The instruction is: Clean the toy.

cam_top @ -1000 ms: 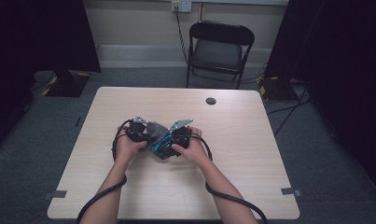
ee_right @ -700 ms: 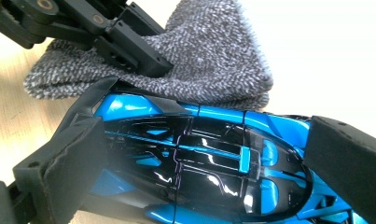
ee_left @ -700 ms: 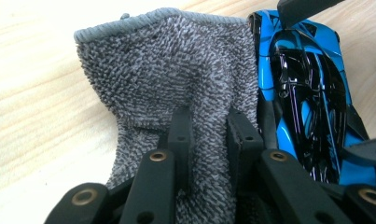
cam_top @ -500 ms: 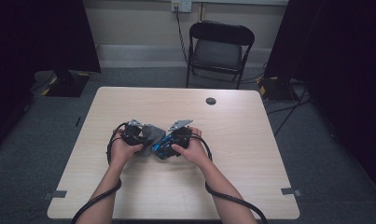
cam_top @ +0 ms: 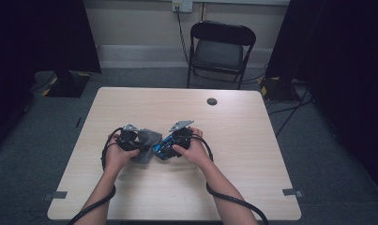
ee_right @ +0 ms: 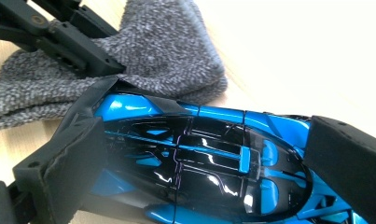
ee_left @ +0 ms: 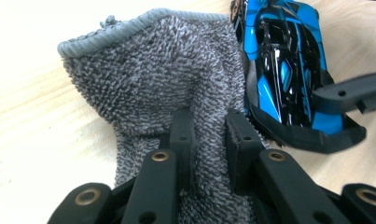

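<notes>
The left gripper (ee_left: pixel 209 135) pinches a fuzzy grey terry cloth (ee_left: pixel 167 70) against the glossy blue-and-black toy car (ee_right: pixel 199 158), which the right gripper (ee_right: pixel 213 172) clamps end to end.

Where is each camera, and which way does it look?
High view: sits above the person's side, looking forward and down on the table; forearms, left tool and right tool show.
Left gripper view: rides the left tool, looking along its black jaws pinching the grey cloth.
Right gripper view: rides the right tool, looking along its jaws clamping the blue car.
Shared: both gripper views show cloth, car and the other tool's jaws.
</notes>
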A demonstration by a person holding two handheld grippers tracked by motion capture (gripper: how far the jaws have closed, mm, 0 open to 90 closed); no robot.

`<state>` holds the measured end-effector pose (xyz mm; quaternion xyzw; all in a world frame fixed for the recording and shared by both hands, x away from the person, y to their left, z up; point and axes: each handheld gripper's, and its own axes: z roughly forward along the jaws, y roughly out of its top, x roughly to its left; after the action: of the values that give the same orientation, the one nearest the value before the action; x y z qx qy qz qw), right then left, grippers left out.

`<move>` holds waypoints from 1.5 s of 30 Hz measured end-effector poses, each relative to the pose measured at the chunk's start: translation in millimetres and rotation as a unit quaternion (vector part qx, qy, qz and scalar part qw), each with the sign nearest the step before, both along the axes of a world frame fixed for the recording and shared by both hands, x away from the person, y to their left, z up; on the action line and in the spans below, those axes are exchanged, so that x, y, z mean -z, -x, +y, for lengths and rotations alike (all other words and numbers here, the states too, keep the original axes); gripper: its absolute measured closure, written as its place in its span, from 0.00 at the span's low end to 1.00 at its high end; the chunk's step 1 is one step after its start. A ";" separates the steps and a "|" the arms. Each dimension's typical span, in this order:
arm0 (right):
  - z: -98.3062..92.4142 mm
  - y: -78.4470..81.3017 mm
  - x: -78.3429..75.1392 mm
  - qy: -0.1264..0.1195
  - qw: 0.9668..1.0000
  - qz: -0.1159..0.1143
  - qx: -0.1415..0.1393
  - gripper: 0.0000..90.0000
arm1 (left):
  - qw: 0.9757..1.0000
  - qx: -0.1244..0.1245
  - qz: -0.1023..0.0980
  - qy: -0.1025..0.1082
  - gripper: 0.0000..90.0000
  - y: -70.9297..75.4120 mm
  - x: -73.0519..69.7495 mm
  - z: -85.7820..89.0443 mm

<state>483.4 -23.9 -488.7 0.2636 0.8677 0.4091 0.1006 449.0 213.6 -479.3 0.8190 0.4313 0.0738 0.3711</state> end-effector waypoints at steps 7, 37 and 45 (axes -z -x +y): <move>0.0 -0.2 -0.2 0.001 1.000 0.001 -0.001 0.00 | 1.000 -0.001 0.000 0.004 0.84 12.7 0.2 5.5; -1.0 0.0 0.8 -0.004 1.000 -0.002 0.000 0.00 | 1.000 0.010 0.014 -0.008 0.85 49.6 -15.0 32.8; -0.8 -0.3 0.6 -0.003 1.000 -0.002 -0.001 0.00 | 1.000 0.000 0.006 -0.008 0.85 48.3 -27.2 43.3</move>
<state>483.7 -24.7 -489.3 0.2622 0.8667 0.4121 0.1014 400.7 256.9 -452.1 0.8226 0.4330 0.0724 0.3615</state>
